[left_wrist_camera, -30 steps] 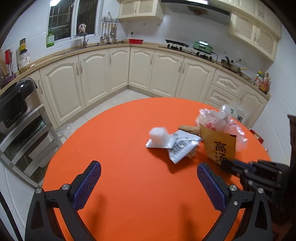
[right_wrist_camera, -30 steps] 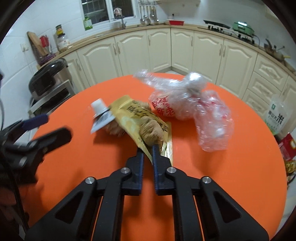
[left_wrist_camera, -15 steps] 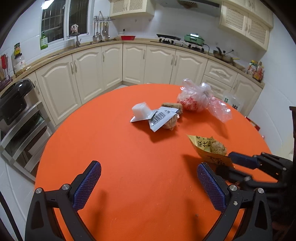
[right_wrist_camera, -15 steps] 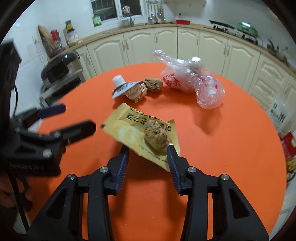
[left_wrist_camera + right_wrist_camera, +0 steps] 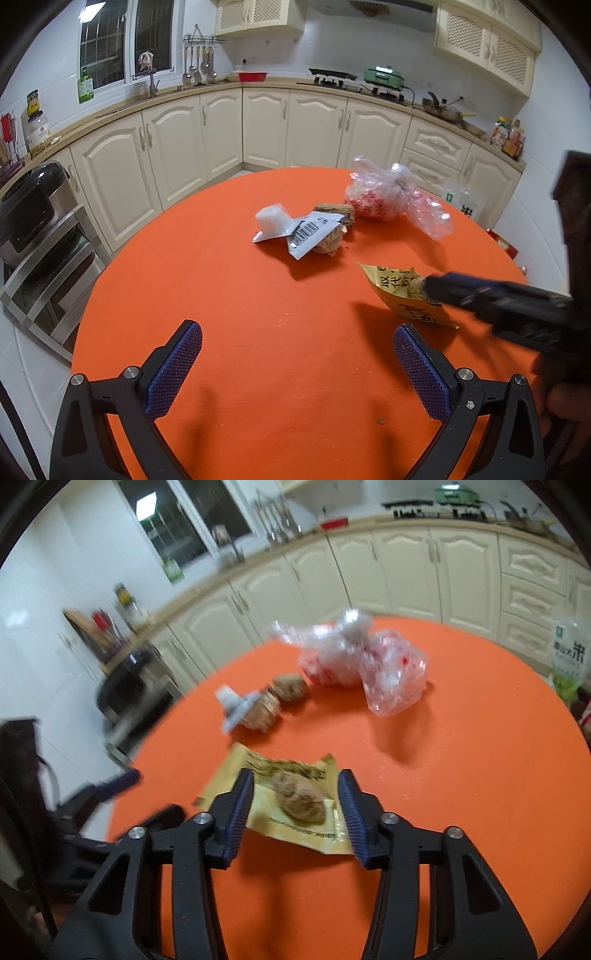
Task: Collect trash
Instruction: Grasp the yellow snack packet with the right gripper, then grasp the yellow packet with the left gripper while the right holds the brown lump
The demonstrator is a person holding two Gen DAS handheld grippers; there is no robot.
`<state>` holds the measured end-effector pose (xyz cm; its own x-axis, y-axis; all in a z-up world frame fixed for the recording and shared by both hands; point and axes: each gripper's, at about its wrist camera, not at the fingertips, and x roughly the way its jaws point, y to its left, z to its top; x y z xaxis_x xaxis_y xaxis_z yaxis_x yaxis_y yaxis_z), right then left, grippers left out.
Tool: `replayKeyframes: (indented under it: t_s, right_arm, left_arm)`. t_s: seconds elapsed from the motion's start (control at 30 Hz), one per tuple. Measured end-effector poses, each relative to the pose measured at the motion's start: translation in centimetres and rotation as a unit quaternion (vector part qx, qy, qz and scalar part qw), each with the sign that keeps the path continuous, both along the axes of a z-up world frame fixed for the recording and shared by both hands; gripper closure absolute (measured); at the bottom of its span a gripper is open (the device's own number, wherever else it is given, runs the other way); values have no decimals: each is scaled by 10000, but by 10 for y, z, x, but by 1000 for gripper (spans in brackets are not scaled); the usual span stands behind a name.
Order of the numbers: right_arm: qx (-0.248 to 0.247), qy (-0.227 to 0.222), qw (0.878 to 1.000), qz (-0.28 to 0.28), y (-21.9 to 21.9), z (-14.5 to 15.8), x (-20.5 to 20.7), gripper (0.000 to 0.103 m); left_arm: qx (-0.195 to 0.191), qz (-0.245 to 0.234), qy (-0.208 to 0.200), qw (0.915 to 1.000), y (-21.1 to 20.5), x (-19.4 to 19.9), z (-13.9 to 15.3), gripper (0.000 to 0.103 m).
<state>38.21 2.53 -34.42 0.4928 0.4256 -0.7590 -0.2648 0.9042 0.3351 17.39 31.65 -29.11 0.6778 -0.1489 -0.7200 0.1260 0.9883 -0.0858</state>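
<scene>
We are working on the yellow wrapper, which is lying flat on the orange table with a brown lump sitting on top of it. We are judging this to be the gather-up step: the piece is lying near us, apart from the other trash, and is not being gripped.

The right gripper is straddling wrapper and lump; its jaws have just been closing a little, yet they are standing partly open, and the pads appear clear of the lump. Next we are needing to close on the lump or the wrapper's edge, low enough that the thin foil does not slip out.

Farther off, the white packet, another brown lump and the clear bag are waiting.

The left gripper is hovering wide open over bare table, holding nothing.
</scene>
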Motion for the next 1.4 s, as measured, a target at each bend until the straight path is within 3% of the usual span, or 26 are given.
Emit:
replayKeyframes:
  t_s: [0.03,0.3,0.53,0.8,0.87,0.9,0.97,1.03,1.13,1.4]
  right_arm:
    - [-124,62,9998,107,6,-6,2,73]
    - [-661,-283,9968,338,16,-7,-10,74]
    - [-421,-370,9984,-83,-24,6,-24,74]
    - [-307,-293,9973,-592,-70,4,-35,74]
    - [-273,-287,9970,-663,-78,3,-37,74]
    - [-251,-288,9969,-695,-81,4,-38,74]
    - [-220,-302,9965,-745,-87,5,-41,74]
    - [-198,-330,9962,-780,-91,8,-43,74]
    - [-160,-377,9957,-829,-96,11,-47,74]
    - [-37,-539,9942,-927,-101,26,-69,74]
  left_arm:
    - [10,-15,3,10000,-1,0,1,1]
    - [-31,-143,52,9999,-7,1,5,1]
    - [-300,-416,213,9985,-34,2,5,1]
    - [-510,-393,362,9973,-82,25,-3,2]
    - [-477,-325,510,9970,-95,36,-14,12]
    - [-495,-326,600,9964,-98,41,-20,34]
    - [-385,-294,414,9980,-107,41,-21,56]
    - [-608,-338,457,9965,-108,43,-20,65]
    - [-642,-415,304,9966,-110,35,-14,77]
    - [-649,-660,-11,9957,-121,5,-1,88]
